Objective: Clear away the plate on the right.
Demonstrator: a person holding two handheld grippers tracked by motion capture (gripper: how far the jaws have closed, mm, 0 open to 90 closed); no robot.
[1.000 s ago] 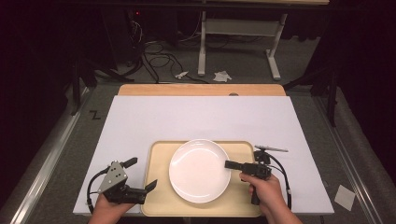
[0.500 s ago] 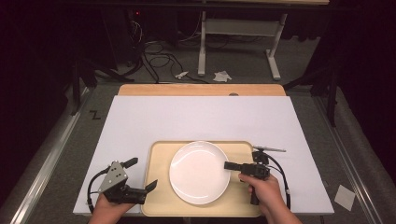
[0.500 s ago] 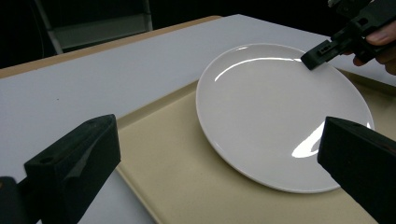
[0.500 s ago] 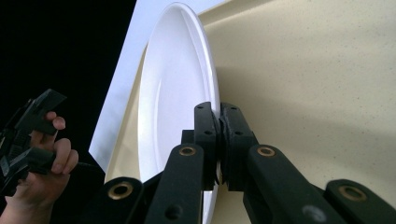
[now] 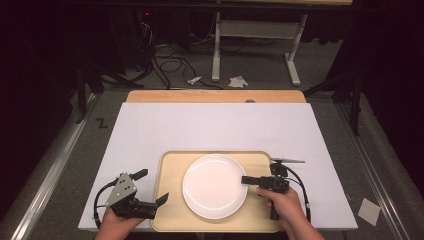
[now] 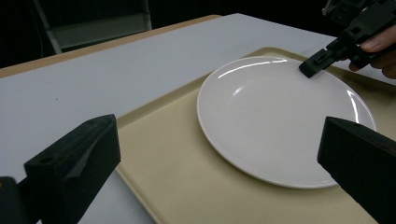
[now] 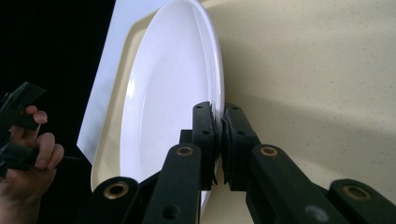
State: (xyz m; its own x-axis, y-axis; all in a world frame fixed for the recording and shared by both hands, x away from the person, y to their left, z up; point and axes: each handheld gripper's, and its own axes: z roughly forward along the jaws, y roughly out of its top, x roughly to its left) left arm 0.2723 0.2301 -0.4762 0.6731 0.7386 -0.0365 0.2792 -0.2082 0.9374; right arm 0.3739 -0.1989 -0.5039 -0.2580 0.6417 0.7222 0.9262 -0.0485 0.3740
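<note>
White plate [image 5: 214,186] rim pinched by the level right gripper [image 5: 246,180]; left gripper [image 5: 151,189] gapes empty.

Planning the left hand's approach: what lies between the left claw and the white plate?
Only bare tray lies between the open left claw and the plate, as the high view and left gripper view show.

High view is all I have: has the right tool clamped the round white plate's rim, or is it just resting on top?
Observer: Clamped. The right gripper view shows the right tool with one pad on each side of the round white plate rim, pressed shut.
Operator: And the left tool, anything in it?
Observer: No. In the left gripper view, the left tool has its jaws wide apart with nothing between them. It is aimed across the beige rectangular tray at the plate.
</note>
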